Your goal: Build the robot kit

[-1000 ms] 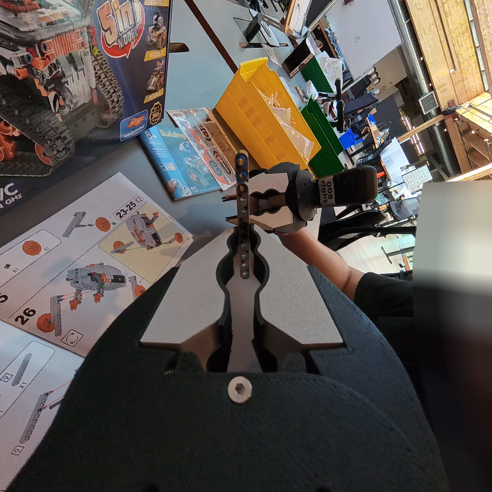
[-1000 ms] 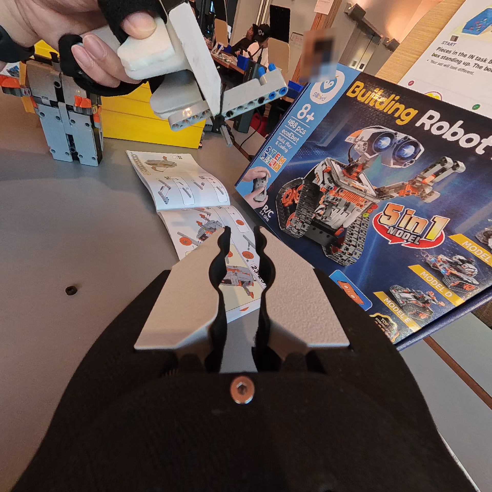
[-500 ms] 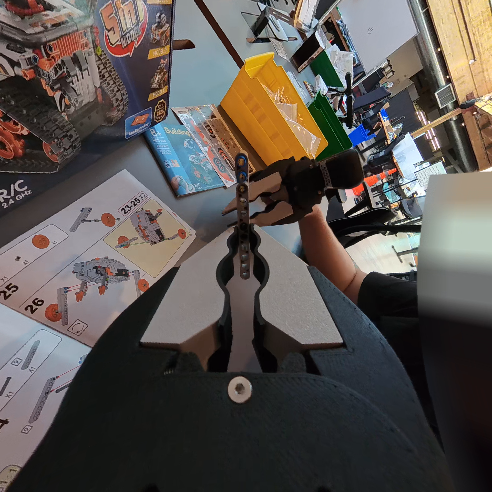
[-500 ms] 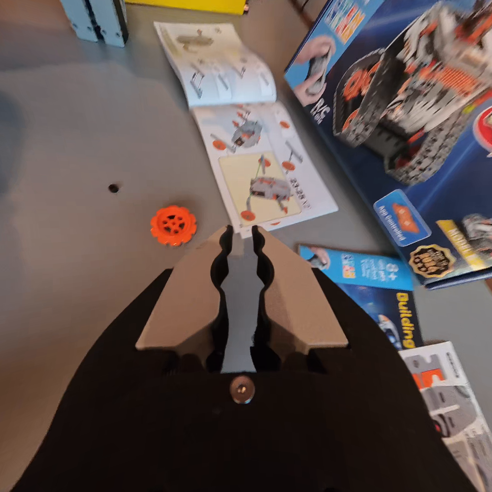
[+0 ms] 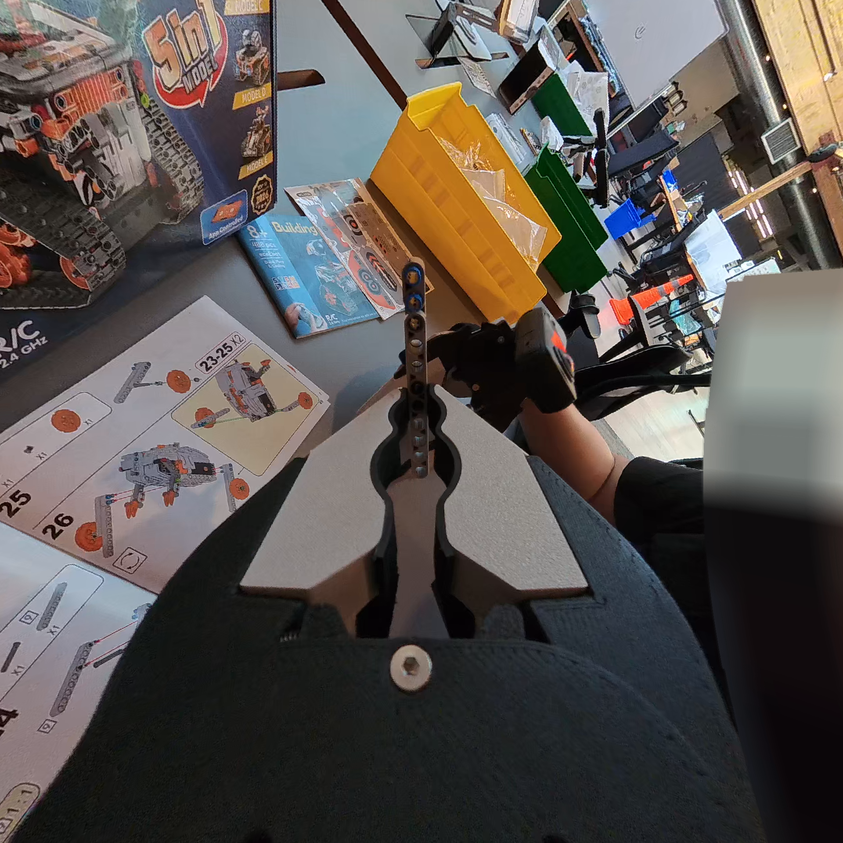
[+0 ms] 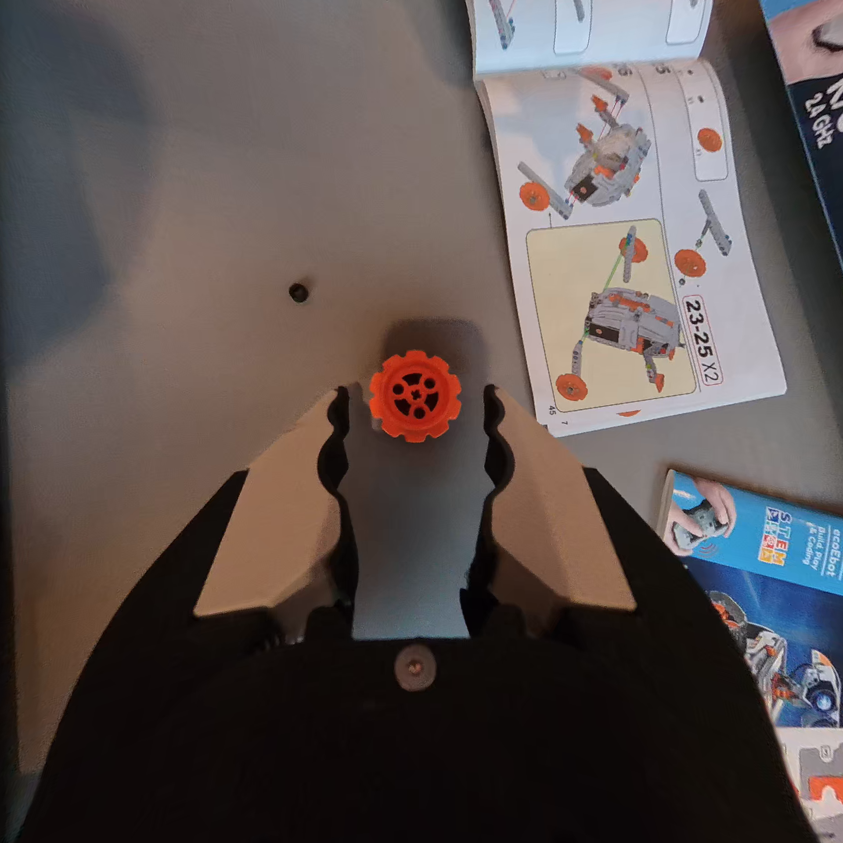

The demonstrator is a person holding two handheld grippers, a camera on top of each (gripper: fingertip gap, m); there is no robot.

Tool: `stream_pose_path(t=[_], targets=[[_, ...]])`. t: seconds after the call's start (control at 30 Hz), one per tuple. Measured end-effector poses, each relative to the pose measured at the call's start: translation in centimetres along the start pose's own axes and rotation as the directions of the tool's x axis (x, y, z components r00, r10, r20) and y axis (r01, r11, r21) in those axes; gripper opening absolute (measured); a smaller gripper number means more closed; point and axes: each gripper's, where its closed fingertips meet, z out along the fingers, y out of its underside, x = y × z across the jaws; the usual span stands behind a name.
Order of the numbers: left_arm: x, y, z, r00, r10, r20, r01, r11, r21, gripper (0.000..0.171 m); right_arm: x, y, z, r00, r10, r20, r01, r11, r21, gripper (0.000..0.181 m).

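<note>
My left gripper [image 5: 416, 397] is shut on a grey beam with holes [image 5: 416, 360]. The beam sticks forward past the fingertips and has two blue pins at its far end. The right gripper [image 5: 497, 365] shows beyond it in the left wrist view, held by a gloved hand low over the table. In the right wrist view my right gripper [image 6: 416, 393] is open and points down at the grey table [image 6: 182, 228]. An orange toothed wheel [image 6: 414, 396] lies flat on the table between its fingertips, apart from both. A small black pin [image 6: 299, 292] lies on the table to the upper left.
An open instruction booklet [image 6: 638, 255] lies right of the wheel, also in the left wrist view [image 5: 150, 438]. A blue booklet [image 6: 766, 575] and sticker sheets [image 5: 365, 246] lie nearby. A big toy box [image 5: 114, 137] stands at left. Yellow [image 5: 460, 205] and green bins [image 5: 565, 228] stand behind. About 20 cm separates my left fingertips from my right. It is some 5 cm from my right tips to the small black pin [image 6: 299, 292].
My right gripper has swung from facing the beam down to the table and opened around the orange wheel. My left gripper holds the beam steady and has shifted slightly.
</note>
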Motion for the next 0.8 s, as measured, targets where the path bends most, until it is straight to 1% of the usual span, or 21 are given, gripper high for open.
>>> stream_pose_path(t=[0.07,0.2,0.23,0.3,0.33,0.37,0.4,0.43,0.47,0.5,0.53,0.57,0.6,0.63,0.67,0.7,0.73,0.8], targets=[[0.0,0.0,-0.1,1.0,-0.001,0.0,0.001,1.0,0.003,0.005,0.2,0.4,0.2,1.0,0.001,-0.008,-0.001,1.0,-0.028,0.054],[-0.1,-0.1,-0.2,1.0,-0.003,-0.002,0.003,1.0,0.008,0.005,0.3,0.3,0.3,1.0,-0.012,-0.012,0.012,1.0,-0.022,0.05],[-0.1,-0.1,-0.3,1.0,-0.003,-0.002,0.003,1.0,0.009,0.005,0.2,0.5,0.4,1.0,-0.023,-0.011,0.023,0.999,-0.033,0.041],[-0.1,-0.1,-0.3,1.0,-0.003,-0.002,0.003,1.0,0.01,0.005,0.5,0.5,0.3,0.999,-0.038,-0.029,0.036,0.999,-0.039,0.04],[0.0,-0.2,-0.3,1.0,-0.003,-0.003,0.003,1.0,0.011,0.005,0.9,0.2,0.0,0.998,-0.031,-0.047,0.03,0.999,-0.014,0.04],[0.0,-0.2,-0.4,1.0,-0.001,-0.004,0.001,1.0,0.016,0.005,1.2,-0.8,-0.5,0.999,0.009,-0.043,-0.006,0.998,0.063,0.04],[0.1,-0.4,-0.4,1.0,0.002,-0.007,-0.002,1.0,0.025,0.005,1.4,-2.4,-1.4,0.996,0.087,0.002,-0.086,0.98,0.18,0.04],[0.3,-0.6,-0.5,1.0,0.005,-0.013,-0.005,0.999,0.038,0.005,1.3,-4.2,-2.7,0.98,0.171,0.105,-0.195,0.929,0.314,0.04],[0.5,-0.9,-0.6,1.0,0.009,-0.022,-0.008,0.999,0.053,0.005,1.3,-6.2,-4.7,0.94,0.234,0.248,-0.325,0.837,0.44,0.039],[0.9,-1.3,-0.8,0.999,0.014,-0.035,-0.011,0.997,0.076,0.005,1.5,-7.9,-7.2,0.871,0.266,0.412,-0.468,0.702,0.537,0.039],[1.3,-1.8,-1.0,0.998,0.019,-0.054,-0.013,0.994,0.111,0.005,2.0,-9.2,-10.1,0.773,0.251,0.582,-0.611,0.541,0.579,0.039],[1.9,-2.4,-1.1,0.996,0.025,-0.082,-0.013,0.989,0.15,0.005,2.5,-9.9,-13.0,0.658,0.173,0.733,-0.73,0.385,0.564,0.039],[2.6,-2.8,-1.3,0.992,0.032,-0.119,-0.01,0.984,0.177,0.005,3.1,-9.9,-15.5,0.54,0.065,0.839,-0.822,0.255,0.51,0.039],[3.4,-3.0,-1.3,0.986,0.038,-0.16,-0.007,0.982,0.188,0.005,3.9,-9.6,-17.4,0.439,-0.034,0.898,-0.885,0.153,0.439,0.039],[4.1,-3.0,-1.3,0.979,0.042,-0.198,-0.004,0.982,0.191,0.005,4.7,-9.0,-18.6,0.374,-0.108,0.921,-0.92,0.079,0.383,0.038],[4.7,-3.0,-1.2,0.972,0.044,-0.229,0.0,0.982,0.19,0.005,5.3,-8.6,-19.2,0.338,-0.152,0.929,-0.937,0.033,0.347,0.038],[5.2,-3.0,-1.1,0.966,0.046,-0.253,0.003,0.982,0.187,0.005,5.5,-8.4,-19.4,0.314,-0.181,0.932,-0.947,0.014,0.321,0.038],[5.8,-2.7,-0.7,0.958,0.048,-0.284,0.001,0.985,0.171,0.005,5.3,-8.4,-19.9,0.28,-0.223,0.934,-0.957,0.017,0.291,0.038]])
